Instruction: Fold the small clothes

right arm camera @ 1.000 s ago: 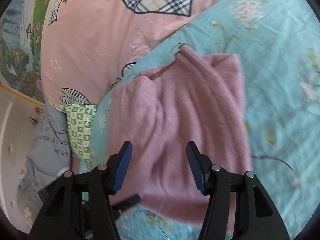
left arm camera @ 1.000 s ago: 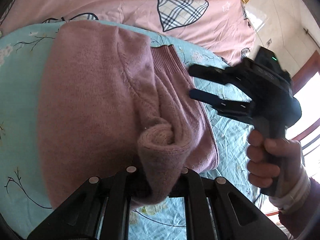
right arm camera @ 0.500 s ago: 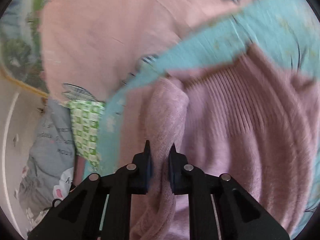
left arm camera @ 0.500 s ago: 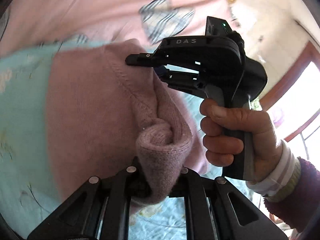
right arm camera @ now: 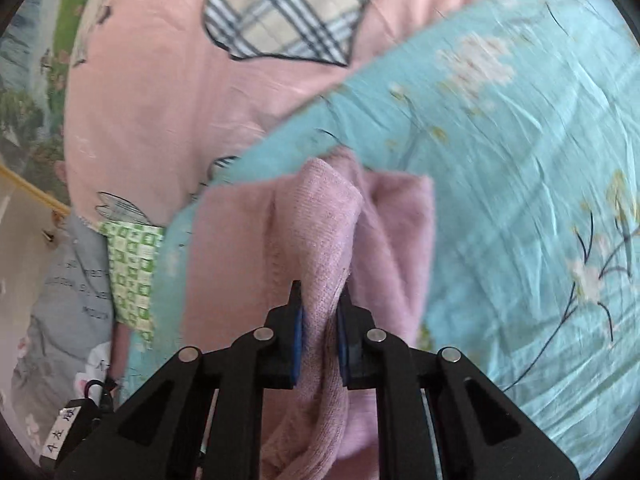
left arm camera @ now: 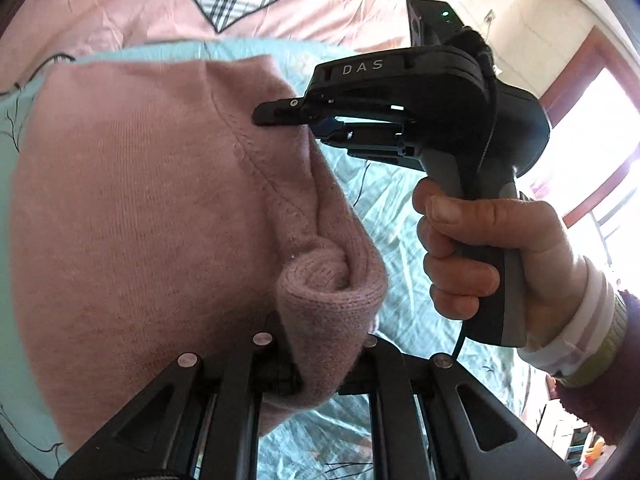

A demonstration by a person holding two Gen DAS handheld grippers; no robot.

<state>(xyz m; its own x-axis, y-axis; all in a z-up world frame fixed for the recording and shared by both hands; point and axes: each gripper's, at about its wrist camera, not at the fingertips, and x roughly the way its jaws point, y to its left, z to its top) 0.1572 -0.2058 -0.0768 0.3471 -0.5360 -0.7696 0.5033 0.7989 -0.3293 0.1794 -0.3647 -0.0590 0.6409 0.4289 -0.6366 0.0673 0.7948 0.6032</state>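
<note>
1. A pink sweater [left arm camera: 132, 208] lay on a blue flowered sheet [right arm camera: 520, 152] on the bed. A pink blanket [right arm camera: 152, 80] with checked hearts lay past the sweater.

2. The left gripper [left arm camera: 320, 364] was clamped on a rolled-up bunch of the sweater at its near edge. The wool bulged out over the jaws.

3. The right gripper [right arm camera: 320, 336] was also clamped on the sweater. Its blue pads [right arm camera: 298, 340] squeezed a tall ridge of wool between them. In the left view, this gripper pinched the far side of the sweater, by a seam, with a hand [left arm camera: 488, 260] around its handle.

4. It looked like the step was a fold in the making. Both grippers held one side of the sweater, with that edge bunched up off the sheet.

5. The next move would likely need both grippers to carry that edge across the sweater together and lay it down flat. If one went faster, the fold could come out crooked.

6. Some things were hard to see. The left gripper's tips were buried under the wool. The sweater's near end was cut off behind both grippers. I could not tell where the sleeves or neck were. The right view was a bit blurry.
</note>
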